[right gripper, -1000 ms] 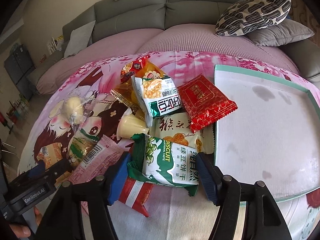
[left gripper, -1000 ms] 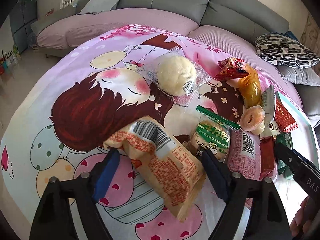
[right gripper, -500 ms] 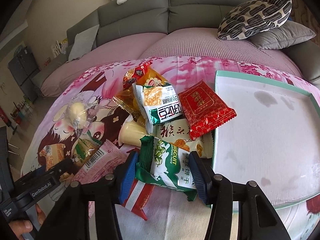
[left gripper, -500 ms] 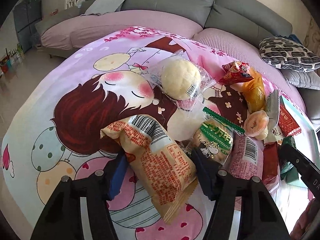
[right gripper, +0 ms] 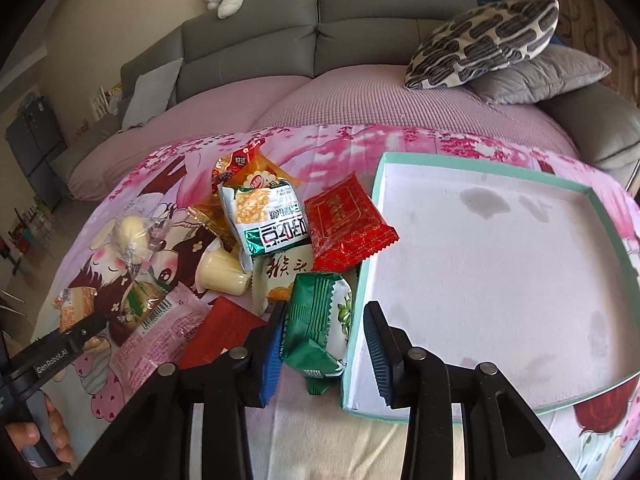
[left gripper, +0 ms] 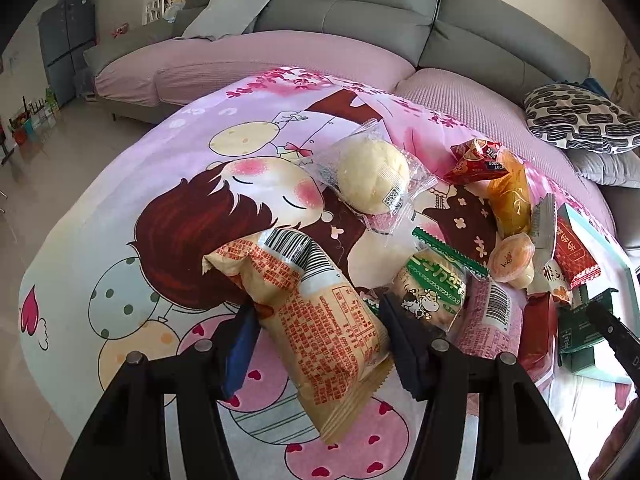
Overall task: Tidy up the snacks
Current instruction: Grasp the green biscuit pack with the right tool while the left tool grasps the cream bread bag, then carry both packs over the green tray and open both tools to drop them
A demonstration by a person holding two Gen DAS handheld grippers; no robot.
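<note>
Setting: Pink cartoon-print cloth [left gripper: 132, 208] is covering a low surface in front of a grey sofa [left gripper: 360, 4], with a heap of wrapped snacks lying beside a shallow white box with a teal rim [right gripper: 592, 196].
Left gripper: left gripper [left gripper: 316, 338] is pinching a long beige bread packet printed in orange with a barcode [left gripper: 308, 304]; both pads are lying against its sides, the packet's far end is lifted clear of the cloth and its near end is hanging below the pads.
Right gripper: right gripper [right gripper: 324, 344] has just been closing its jaws around a green-and-white biscuit packet [right gripper: 322, 326]; the left pad is pressing on it, the right pad's contact is hard to judge, and the packet is standing on edge against the box's near left wall.
Snack pile: a round pale bun in clear wrap [left gripper: 372, 180], a red foil packet [right gripper: 348, 224] leaning on the box rim, a small yellow jelly cup [right gripper: 222, 272] and a pink packet with a barcode [right gripper: 160, 328] are waiting on the cloth.
Box: nothing is lying inside it; faint grey stains are showing on its floor.
Step in hand: both hands appear to be securing a first pair of packets.
Next move: each packet likely needs lifting over the teal rim and laying flat inside, the biscuit packet being nearest.
</note>
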